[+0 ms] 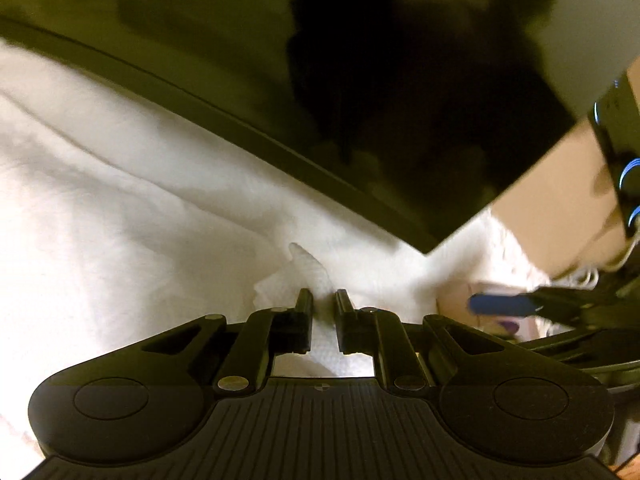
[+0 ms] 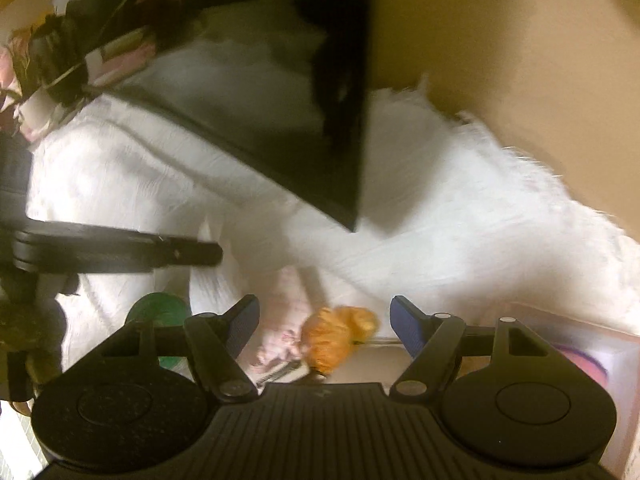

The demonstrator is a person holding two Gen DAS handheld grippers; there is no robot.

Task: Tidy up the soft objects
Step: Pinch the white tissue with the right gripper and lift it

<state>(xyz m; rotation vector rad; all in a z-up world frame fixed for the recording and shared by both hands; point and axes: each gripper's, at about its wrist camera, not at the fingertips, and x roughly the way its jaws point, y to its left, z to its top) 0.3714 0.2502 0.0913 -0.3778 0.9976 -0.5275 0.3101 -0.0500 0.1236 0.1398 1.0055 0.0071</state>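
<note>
A large white fluffy cloth (image 1: 120, 184) fills the left wrist view. My left gripper (image 1: 324, 300) is shut on a pinched fold of the white cloth (image 1: 316, 276). In the right wrist view the same white cloth (image 2: 460, 216) spreads across the middle. My right gripper (image 2: 324, 320) is open, with blue pads (image 2: 406, 322). A small orange soft toy (image 2: 336, 334) and a pale pink soft item (image 2: 282, 320) lie between its fingers, not gripped. The left gripper shows as a dark bar (image 2: 120, 250) at the left.
A dark glossy screen (image 1: 360, 80) stands tilted behind the cloth, also in the right wrist view (image 2: 304, 120). A green round object (image 2: 160, 308) sits at lower left. A box with pink print (image 2: 592, 360) lies at right. Clutter (image 2: 60, 52) at upper left. Tan wall behind.
</note>
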